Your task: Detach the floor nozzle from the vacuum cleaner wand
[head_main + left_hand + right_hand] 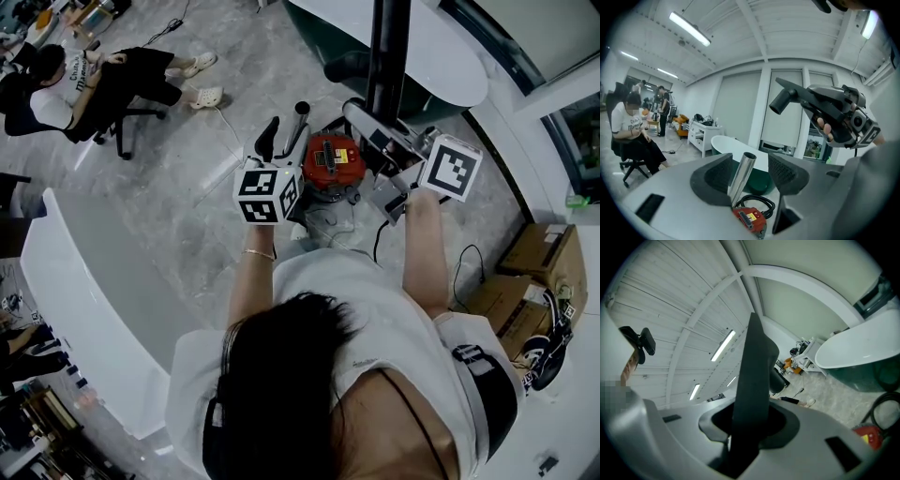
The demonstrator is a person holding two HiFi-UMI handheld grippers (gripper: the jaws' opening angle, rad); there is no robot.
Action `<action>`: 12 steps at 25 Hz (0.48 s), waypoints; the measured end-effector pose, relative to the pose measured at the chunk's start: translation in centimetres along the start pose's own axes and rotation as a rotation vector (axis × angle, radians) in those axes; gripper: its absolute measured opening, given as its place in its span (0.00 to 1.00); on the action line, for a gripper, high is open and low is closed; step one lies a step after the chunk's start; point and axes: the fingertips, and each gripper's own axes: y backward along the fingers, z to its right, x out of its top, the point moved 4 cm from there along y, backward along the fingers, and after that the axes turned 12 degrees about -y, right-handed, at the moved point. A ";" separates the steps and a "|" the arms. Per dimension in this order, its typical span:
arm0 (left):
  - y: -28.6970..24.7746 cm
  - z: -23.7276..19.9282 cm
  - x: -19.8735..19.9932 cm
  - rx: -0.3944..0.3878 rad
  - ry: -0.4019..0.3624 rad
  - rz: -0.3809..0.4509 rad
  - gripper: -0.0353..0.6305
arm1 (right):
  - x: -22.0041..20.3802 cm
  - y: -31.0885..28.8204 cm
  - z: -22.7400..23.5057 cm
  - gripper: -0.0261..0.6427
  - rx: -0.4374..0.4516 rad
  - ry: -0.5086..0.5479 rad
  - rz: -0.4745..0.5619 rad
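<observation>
The silver wand [300, 120] rises from the red vacuum body [333, 161] on the floor, and its top end is bare. My left gripper [283, 141] is open. In the left gripper view the wand [742, 176] stands between the jaws, close to the left pad, with a gap to the right one. The red body [750, 219] and a black hose [760, 202] lie below. My right gripper [375, 127] is shut on the black floor nozzle [386, 52], held apart from the wand. The nozzle [752, 380] fills the right jaws. Its neck [780, 101] points left.
A person sits on a black chair [122, 117] at the upper left. A white curved counter [84, 309] runs along the left and a white tub [431, 47] stands behind the vacuum. Cardboard boxes [539, 272] and a black cable [459, 272] lie at the right.
</observation>
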 end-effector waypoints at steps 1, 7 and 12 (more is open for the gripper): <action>0.3 0.3 0.5 0.002 0.000 0.002 0.39 | -0.1 0.1 -0.1 0.22 -0.002 0.007 0.000; 1.9 1.5 3.7 0.002 0.013 0.039 0.39 | -1.0 0.9 -0.5 0.22 -0.020 0.021 0.004; 3.1 2.2 4.8 0.018 -0.002 0.005 0.39 | -1.7 1.7 -0.3 0.22 -0.063 0.044 0.029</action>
